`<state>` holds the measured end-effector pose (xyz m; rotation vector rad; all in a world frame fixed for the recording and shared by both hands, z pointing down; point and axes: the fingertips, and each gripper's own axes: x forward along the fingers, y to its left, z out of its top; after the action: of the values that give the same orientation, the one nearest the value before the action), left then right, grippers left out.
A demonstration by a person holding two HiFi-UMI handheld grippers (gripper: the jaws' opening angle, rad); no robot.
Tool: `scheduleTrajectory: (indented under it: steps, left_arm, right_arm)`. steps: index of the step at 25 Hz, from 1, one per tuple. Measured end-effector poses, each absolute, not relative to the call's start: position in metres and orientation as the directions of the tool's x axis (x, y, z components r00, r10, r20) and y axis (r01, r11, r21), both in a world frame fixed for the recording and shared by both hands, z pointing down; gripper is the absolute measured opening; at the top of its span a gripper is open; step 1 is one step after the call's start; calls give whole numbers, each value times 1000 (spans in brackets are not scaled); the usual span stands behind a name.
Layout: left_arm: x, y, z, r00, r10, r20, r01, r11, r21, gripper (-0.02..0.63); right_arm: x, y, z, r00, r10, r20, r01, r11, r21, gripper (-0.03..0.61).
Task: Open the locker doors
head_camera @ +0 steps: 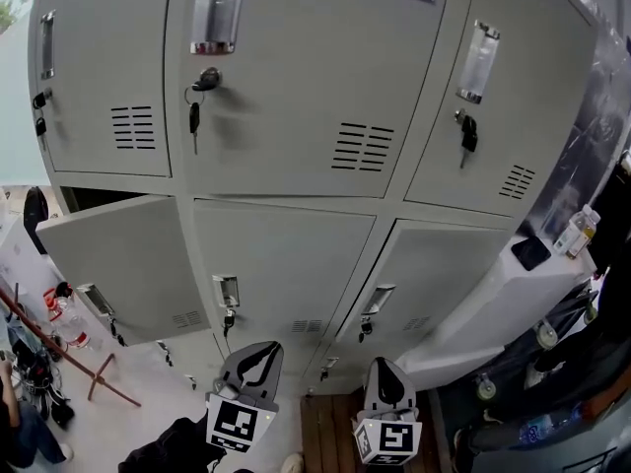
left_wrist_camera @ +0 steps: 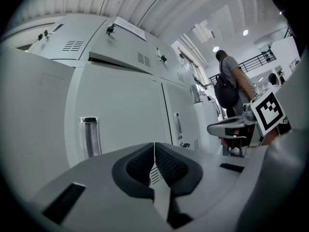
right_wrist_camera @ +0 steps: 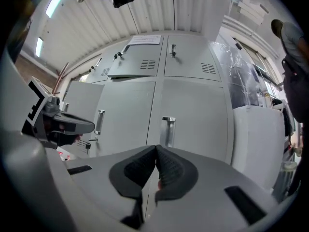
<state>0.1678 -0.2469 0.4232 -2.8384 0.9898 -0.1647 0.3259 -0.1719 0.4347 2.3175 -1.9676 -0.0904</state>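
A bank of grey lockers [head_camera: 286,146] fills the head view. The lower left door [head_camera: 128,259] hangs ajar, with a dark gap above it. The lower middle door [head_camera: 286,259] and lower right door [head_camera: 439,274] are closed, each with a metal handle [head_camera: 227,290] [head_camera: 378,299]. My left gripper [head_camera: 260,355] is shut and empty, a short way in front of the middle door; its handle [left_wrist_camera: 90,137] shows left of the jaws. My right gripper [head_camera: 386,371] is shut and empty before the right door, whose handle [right_wrist_camera: 167,131] shows just above the jaws.
Keys hang from the upper locks [head_camera: 194,116] [head_camera: 468,134]. A white cabinet [head_camera: 493,304] with bottles [head_camera: 577,233] stands against the lockers at the right. A red rod stand [head_camera: 59,348] and clutter lie at the left. A person with a backpack [left_wrist_camera: 231,83] stands farther back.
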Motion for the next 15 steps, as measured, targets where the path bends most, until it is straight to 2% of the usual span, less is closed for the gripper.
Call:
scheduleTrajectory:
  steps: [4, 5, 6, 13, 15]
  left_arm:
    - [179, -263, 428, 754, -653, 74, -638, -754, -153, 26]
    - [181, -267, 429, 747, -661, 77, -646, -748, -151, 26]
    - [183, -270, 429, 740, -668, 79, -654, -742, -151, 26]
    - [188, -286, 431, 694, -715, 87, -701, -698, -146, 26]
    - [187, -288, 432, 681, -726, 90, -712, -686, -146, 26]
  right_arm:
    - [342, -199, 436, 126, -992, 22, -986, -123, 115, 17]
    - [344, -206, 436, 107, -994, 22, -988, -104, 115, 52]
    - [345, -212, 435, 86, -996, 20, -990, -84, 112, 136]
    - [355, -254, 427, 20, -1000, 12, -994, -19, 110, 213]
    - [358, -264, 426, 20, -1000, 15, -992, -18, 123, 218]
